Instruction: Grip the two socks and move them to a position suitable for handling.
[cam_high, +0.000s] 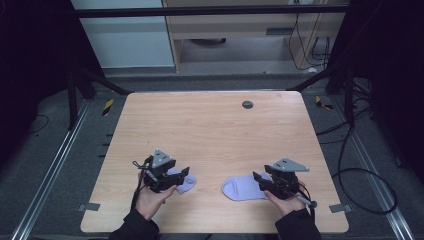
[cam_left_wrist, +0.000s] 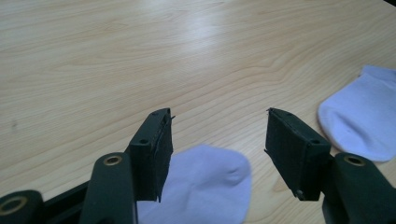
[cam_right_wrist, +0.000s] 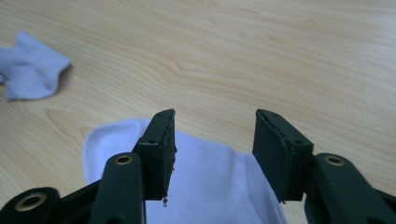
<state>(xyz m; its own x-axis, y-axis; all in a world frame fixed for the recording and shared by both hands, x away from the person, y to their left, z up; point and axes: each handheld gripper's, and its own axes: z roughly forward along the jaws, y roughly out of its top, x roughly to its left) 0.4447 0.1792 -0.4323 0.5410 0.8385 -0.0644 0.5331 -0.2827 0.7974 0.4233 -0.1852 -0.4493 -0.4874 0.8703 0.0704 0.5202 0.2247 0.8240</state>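
Socks, two pale lilac ones, lie flat on the wooden table (cam_high: 210, 125): left sock (cam_left_wrist: 205, 186) under the left gripper (cam_left_wrist: 217, 140), right sock (cam_right_wrist: 215, 182) under the right gripper (cam_right_wrist: 215, 140). Both grippers' jaws gape wide, gripping nothing.

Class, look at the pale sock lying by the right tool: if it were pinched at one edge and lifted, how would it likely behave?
The sock lies flat and limp on the table, so it would probably droop. It looks thin, likely light. Soft knit fabric should grip the pads rather than slip.
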